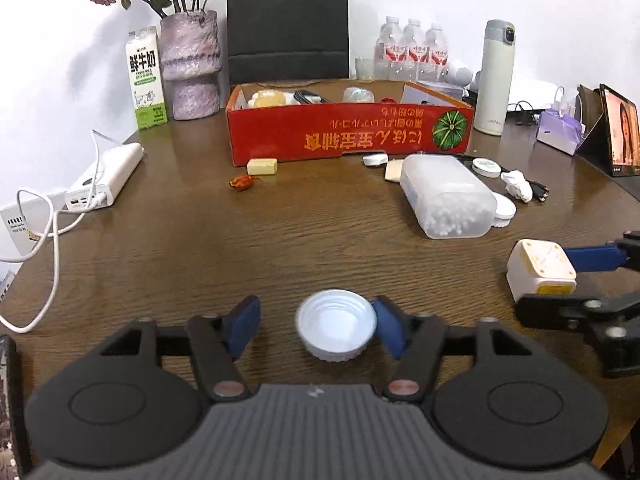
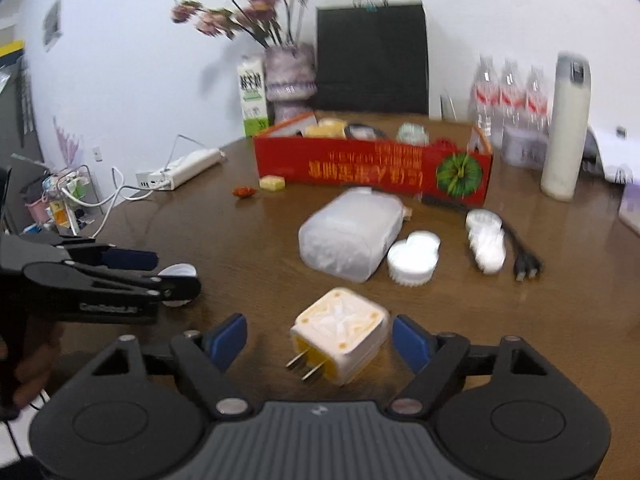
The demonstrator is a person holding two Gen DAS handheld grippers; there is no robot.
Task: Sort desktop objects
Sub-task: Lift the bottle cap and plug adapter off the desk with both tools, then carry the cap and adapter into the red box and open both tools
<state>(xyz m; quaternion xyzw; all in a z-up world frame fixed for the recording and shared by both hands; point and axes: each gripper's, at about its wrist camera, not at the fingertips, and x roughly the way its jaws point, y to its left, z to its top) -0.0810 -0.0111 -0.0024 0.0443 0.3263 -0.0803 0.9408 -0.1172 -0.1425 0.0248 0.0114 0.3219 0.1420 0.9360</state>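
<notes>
My left gripper [image 1: 318, 330] is open around a white bottle cap [image 1: 336, 330] that lies open side up on the wooden table [image 1: 280, 240]; the right pad touches the cap, the left pad stands apart. My right gripper [image 2: 320, 340] is open around a white and yellow plug adapter [image 2: 340, 334], its prongs pointing toward me. The adapter [image 1: 540, 270] and right gripper [image 1: 560, 280] also show in the left wrist view. The red cardboard box [image 1: 348, 132] with several items inside stands at the back centre.
A translucent box of cotton swabs [image 1: 446, 196], white lids [image 2: 412, 258], a crumpled tissue [image 1: 518, 184], a black cable [image 2: 516, 240], a yellow eraser [image 1: 262, 166] and a red wrapper [image 1: 242, 182] lie on the table. A power strip [image 1: 106, 180], milk carton [image 1: 146, 80], vase [image 1: 192, 64], thermos [image 1: 496, 76] and tablet [image 1: 620, 132] line the edges.
</notes>
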